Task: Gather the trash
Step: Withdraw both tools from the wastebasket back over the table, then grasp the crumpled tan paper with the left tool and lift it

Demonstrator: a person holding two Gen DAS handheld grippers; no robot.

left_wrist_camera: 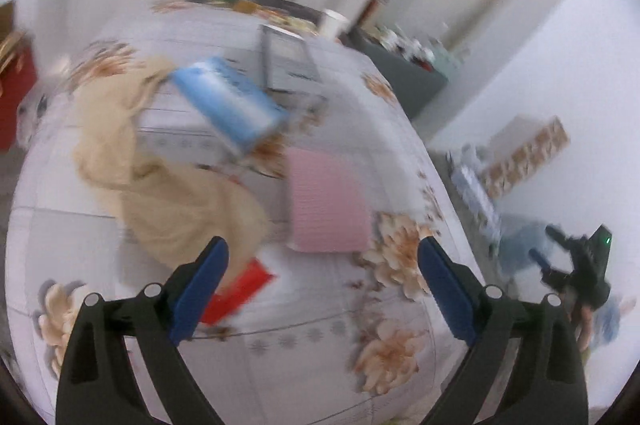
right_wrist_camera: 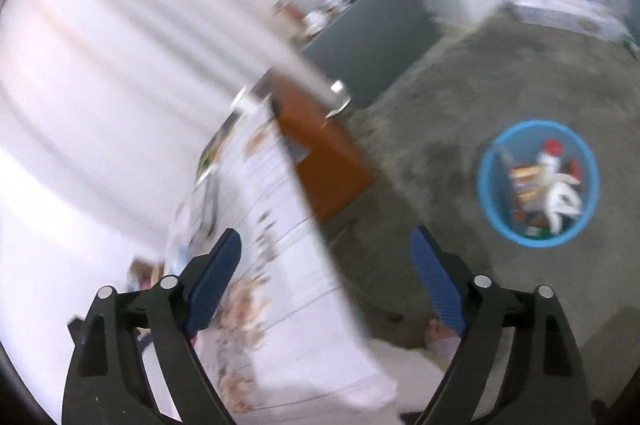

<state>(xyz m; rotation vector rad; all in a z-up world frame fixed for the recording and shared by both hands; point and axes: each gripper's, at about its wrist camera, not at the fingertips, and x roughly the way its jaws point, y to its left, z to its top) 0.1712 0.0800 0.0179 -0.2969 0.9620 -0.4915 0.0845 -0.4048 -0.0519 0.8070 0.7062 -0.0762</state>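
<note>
Flowered tablecloth [left_wrist_camera: 248, 377] holds a red packet [left_wrist_camera: 240, 291]; left gripper [left_wrist_camera: 322, 289] and right gripper [right_wrist_camera: 324, 285] gape empty, between pickups, blue bin [right_wrist_camera: 538, 183] awaiting more.

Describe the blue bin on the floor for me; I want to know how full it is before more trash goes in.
The bin is round with a bright blue rim, seen from above in the right wrist view. It stands upright on the grey floor, apart from the cloth-covered table. It already holds trash: something white and crumpled, a red piece, a striped wrapper. The picture is blurred, so its fill level and material are unclear. Nothing outside touches it.
</note>
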